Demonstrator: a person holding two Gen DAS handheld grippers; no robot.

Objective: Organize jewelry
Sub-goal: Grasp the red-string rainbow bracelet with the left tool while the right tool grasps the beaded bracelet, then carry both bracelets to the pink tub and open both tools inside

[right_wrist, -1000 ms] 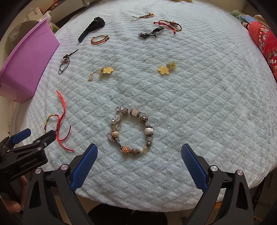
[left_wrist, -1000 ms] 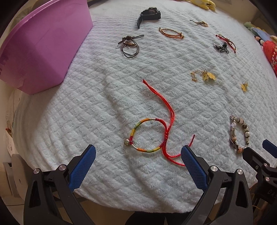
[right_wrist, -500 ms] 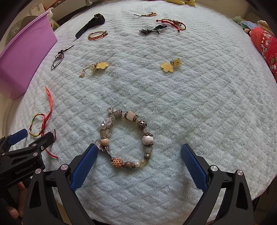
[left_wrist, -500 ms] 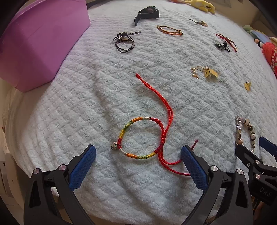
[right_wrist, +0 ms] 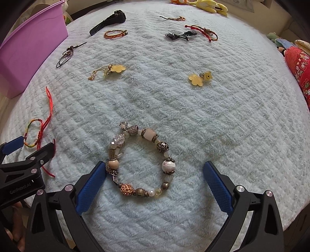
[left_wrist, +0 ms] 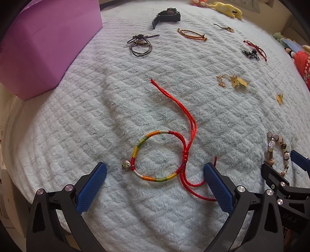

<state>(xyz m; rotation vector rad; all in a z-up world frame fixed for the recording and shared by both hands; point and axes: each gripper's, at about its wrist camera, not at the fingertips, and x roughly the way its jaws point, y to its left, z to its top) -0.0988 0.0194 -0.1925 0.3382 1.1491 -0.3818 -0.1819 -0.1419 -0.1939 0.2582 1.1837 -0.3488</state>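
A rainbow cord bracelet (left_wrist: 155,155) with long red tails lies on the pale blue blanket (left_wrist: 96,120), between the fingers of my open left gripper (left_wrist: 155,184). It also shows in the right wrist view (right_wrist: 36,133). A beaded bracelet (right_wrist: 141,160) lies between the fingers of my open right gripper (right_wrist: 155,184), close to its left finger. It also shows at the right in the left wrist view (left_wrist: 277,153). Both grippers are low over the blanket and hold nothing.
A purple bin (left_wrist: 38,44) stands at the back left. Farther back lie a black watch (left_wrist: 166,16), an orange bracelet (left_wrist: 191,34), a dark cord necklace (left_wrist: 140,43), a red cord bracelet (left_wrist: 255,48), and yellow flower charms (right_wrist: 200,78) (right_wrist: 114,70). Soft toys (right_wrist: 298,64) lie at the right.
Both grippers have moved forward and lower, so each bracelet now lies between its gripper's fingers. The jewelry itself has not moved.
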